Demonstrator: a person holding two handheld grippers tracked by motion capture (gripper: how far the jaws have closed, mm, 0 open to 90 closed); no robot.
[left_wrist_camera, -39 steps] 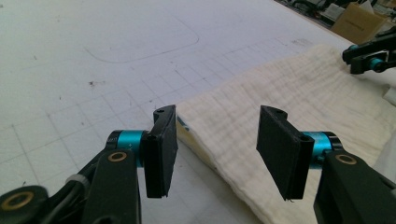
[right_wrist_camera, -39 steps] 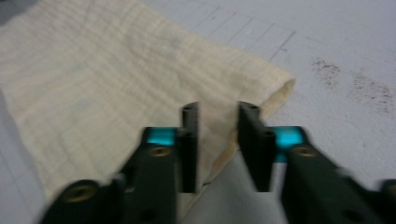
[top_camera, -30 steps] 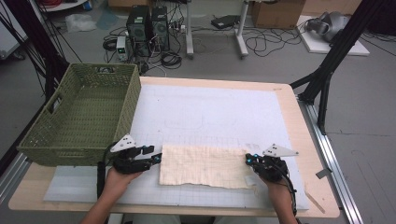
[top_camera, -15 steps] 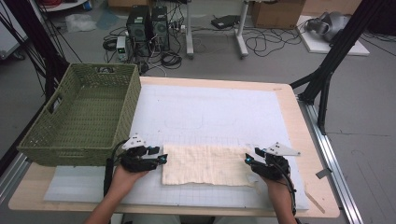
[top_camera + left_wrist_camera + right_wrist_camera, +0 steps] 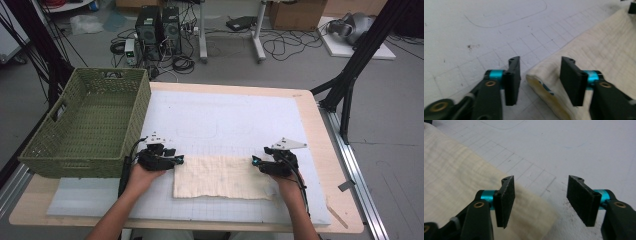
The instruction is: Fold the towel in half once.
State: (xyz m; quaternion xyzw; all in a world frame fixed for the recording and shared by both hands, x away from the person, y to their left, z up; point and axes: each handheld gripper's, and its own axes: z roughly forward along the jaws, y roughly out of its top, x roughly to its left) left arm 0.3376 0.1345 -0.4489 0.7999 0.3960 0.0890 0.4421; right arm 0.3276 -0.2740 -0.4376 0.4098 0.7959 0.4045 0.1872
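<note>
Both grippers, left [image 5: 176, 161] and right [image 5: 256, 163], are black with teal collars, brass screws, grey triangular plates, black cables.

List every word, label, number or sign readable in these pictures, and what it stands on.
None can be read.
The white mat carries only a printed grid and faint curved lines, no legible figures.
The cream cloth, the green basket and both grippers bear no readable lettering.
Boxes on the floor behind are too blurred to read.
</note>
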